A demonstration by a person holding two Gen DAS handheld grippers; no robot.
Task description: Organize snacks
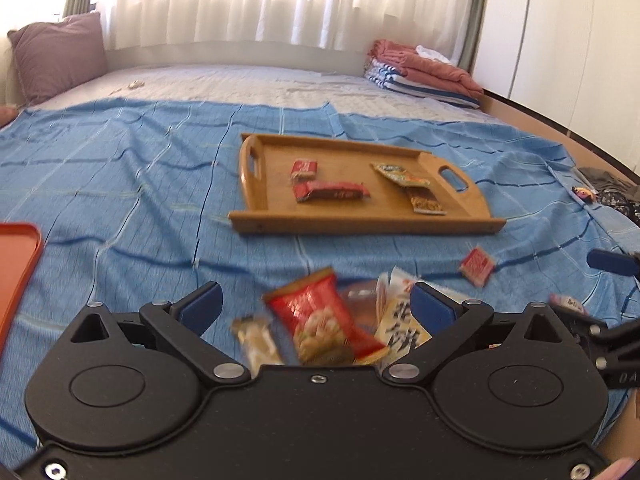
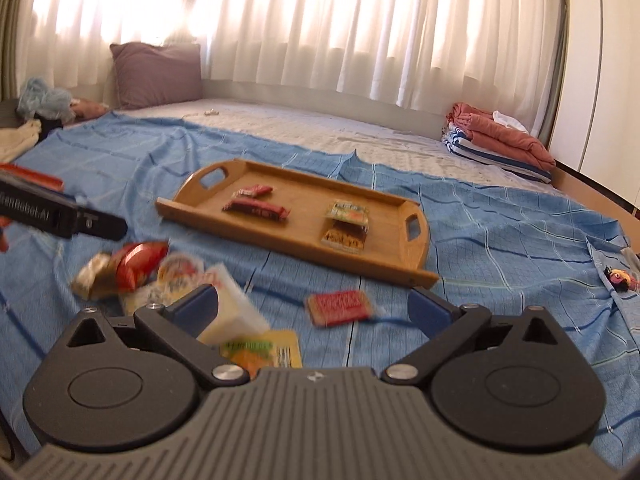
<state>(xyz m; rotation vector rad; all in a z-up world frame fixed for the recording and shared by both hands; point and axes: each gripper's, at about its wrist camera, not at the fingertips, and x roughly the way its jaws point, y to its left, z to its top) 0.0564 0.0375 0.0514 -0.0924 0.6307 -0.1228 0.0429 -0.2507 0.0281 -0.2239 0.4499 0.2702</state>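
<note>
My left gripper (image 1: 316, 304) is open over a loose pile on the blue cloth: a red packet (image 1: 320, 316), a beige bar (image 1: 258, 340) and a white pack with black characters (image 1: 400, 328). Its pads touch none of them. My right gripper (image 2: 314, 304) is also open, and a red biscuit packet (image 2: 338, 307) lies flat on the cloth between its fingers, untouched. A white packet (image 2: 236, 308) and a yellow packet (image 2: 264, 350) lie by its left finger. Beyond stands the wooden tray (image 1: 276, 200) (image 2: 304, 220), which holds two red bars (image 2: 256, 208) and two yellow-brown packs (image 2: 344, 238).
An orange tray (image 1: 18, 272) pokes in at the left edge. Folded blankets (image 1: 424, 72) sit at the bed's far right corner and a purple pillow (image 2: 156, 74) at the far left. Dark clothes (image 1: 612, 192) and the bed's wooden edge lie to the right.
</note>
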